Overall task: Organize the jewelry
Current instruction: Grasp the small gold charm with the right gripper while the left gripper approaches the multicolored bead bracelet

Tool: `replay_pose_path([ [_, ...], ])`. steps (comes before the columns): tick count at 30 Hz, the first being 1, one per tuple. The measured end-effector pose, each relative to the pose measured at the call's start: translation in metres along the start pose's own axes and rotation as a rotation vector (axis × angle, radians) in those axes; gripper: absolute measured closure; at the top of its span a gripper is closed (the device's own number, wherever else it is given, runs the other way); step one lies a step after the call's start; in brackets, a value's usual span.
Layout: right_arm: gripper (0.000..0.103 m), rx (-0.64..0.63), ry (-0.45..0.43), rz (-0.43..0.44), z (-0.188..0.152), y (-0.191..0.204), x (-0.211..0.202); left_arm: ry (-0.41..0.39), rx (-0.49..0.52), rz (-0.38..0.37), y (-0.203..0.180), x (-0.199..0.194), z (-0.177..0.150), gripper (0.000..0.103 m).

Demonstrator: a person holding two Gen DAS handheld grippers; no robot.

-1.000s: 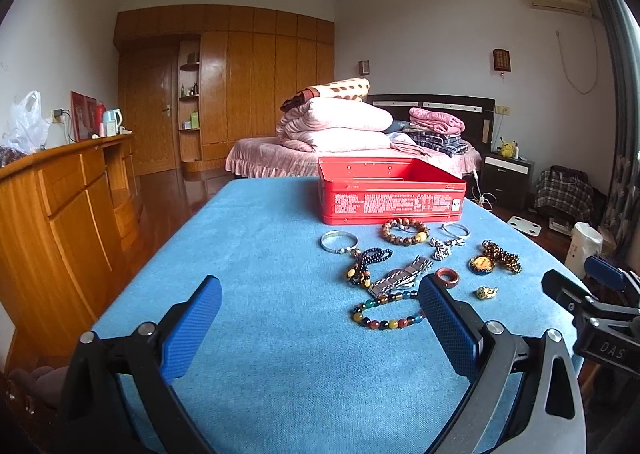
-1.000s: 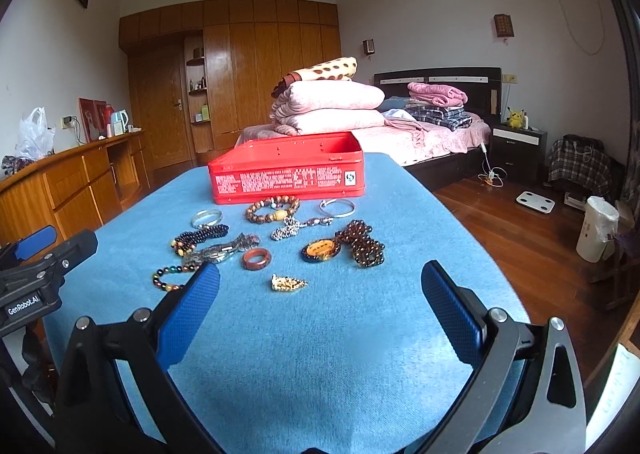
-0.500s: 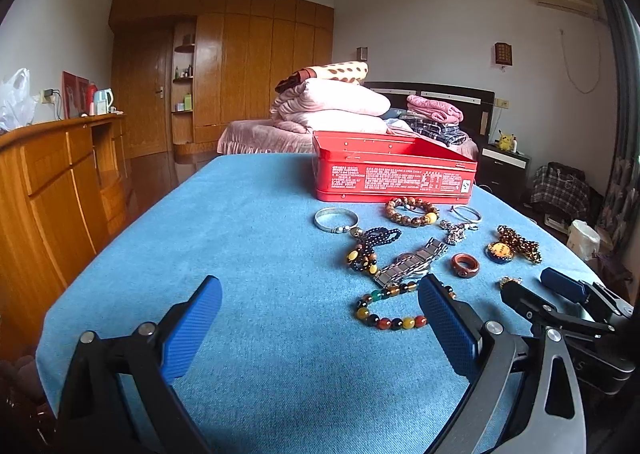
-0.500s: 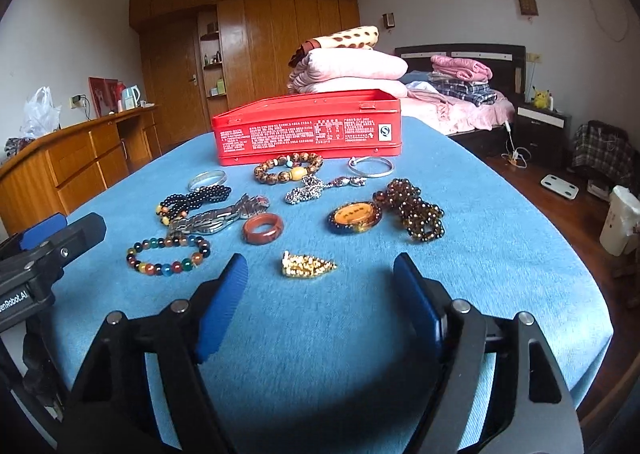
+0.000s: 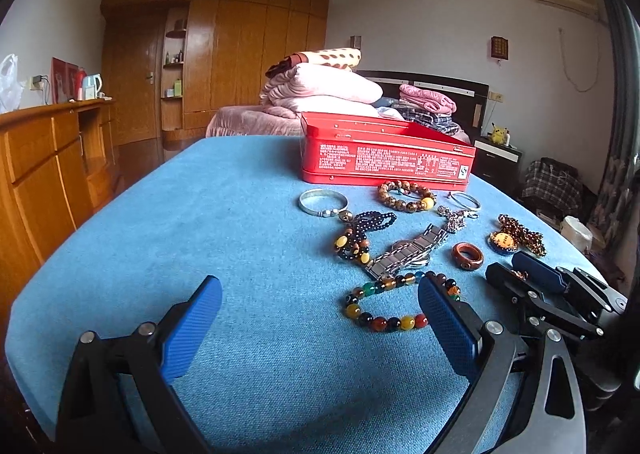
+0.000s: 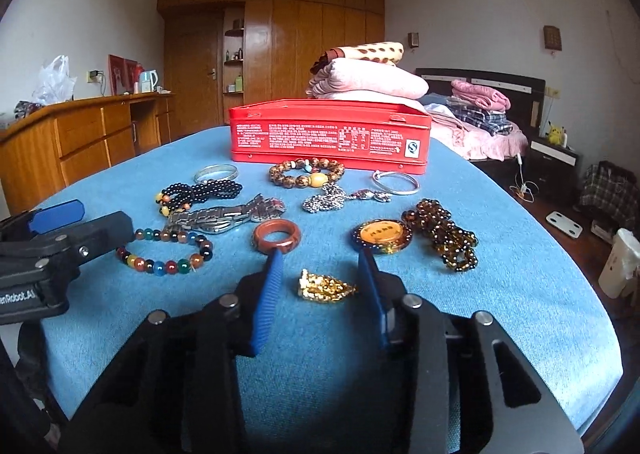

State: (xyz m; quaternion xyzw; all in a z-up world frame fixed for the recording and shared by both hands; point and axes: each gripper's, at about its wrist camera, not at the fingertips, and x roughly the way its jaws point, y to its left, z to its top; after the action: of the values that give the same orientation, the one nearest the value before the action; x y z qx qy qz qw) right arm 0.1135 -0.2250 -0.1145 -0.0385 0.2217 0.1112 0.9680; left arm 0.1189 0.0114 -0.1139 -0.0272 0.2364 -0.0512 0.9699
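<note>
Jewelry lies on a blue cloth table point(image 6: 500, 294) in front of an open red tin point(image 6: 328, 135). My right gripper point(image 6: 320, 274) is low over the cloth, its blue fingers partly closed either side of a small gold charm point(image 6: 326, 288), not touching it. A brown ring point(image 6: 276, 236), an amber pendant point(image 6: 382, 234) and a multicoloured bead bracelet point(image 6: 166, 250) lie just beyond. My left gripper point(image 5: 320, 310) is wide open and empty, its right finger point(image 5: 446, 324) beside the multicoloured bracelet point(image 5: 384, 308). The red tin point(image 5: 384, 157) stands behind.
Silver bangles point(image 6: 216, 173), a metal watch band point(image 6: 224, 215), dark bead strings point(image 6: 200, 191) and a brown bead bracelet point(image 6: 306, 173) lie near the tin. A wooden sideboard point(image 5: 44, 169) runs along the left. A bed with folded bedding point(image 5: 320, 93) stands behind the table.
Both grippers have moved forward and down toward the jewelry. The right gripper has narrowed from wide open and now brackets the gold charm. The left gripper stays wide open.
</note>
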Motion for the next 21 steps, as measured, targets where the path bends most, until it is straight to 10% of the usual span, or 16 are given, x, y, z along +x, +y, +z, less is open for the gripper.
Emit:
replay_pose_path([
  [21,0.075,0.049,0.019,-0.006,0.003,-0.031,-0.011,0.042,0.013,-0.04,-0.022,0.015,-0.001,0.007],
])
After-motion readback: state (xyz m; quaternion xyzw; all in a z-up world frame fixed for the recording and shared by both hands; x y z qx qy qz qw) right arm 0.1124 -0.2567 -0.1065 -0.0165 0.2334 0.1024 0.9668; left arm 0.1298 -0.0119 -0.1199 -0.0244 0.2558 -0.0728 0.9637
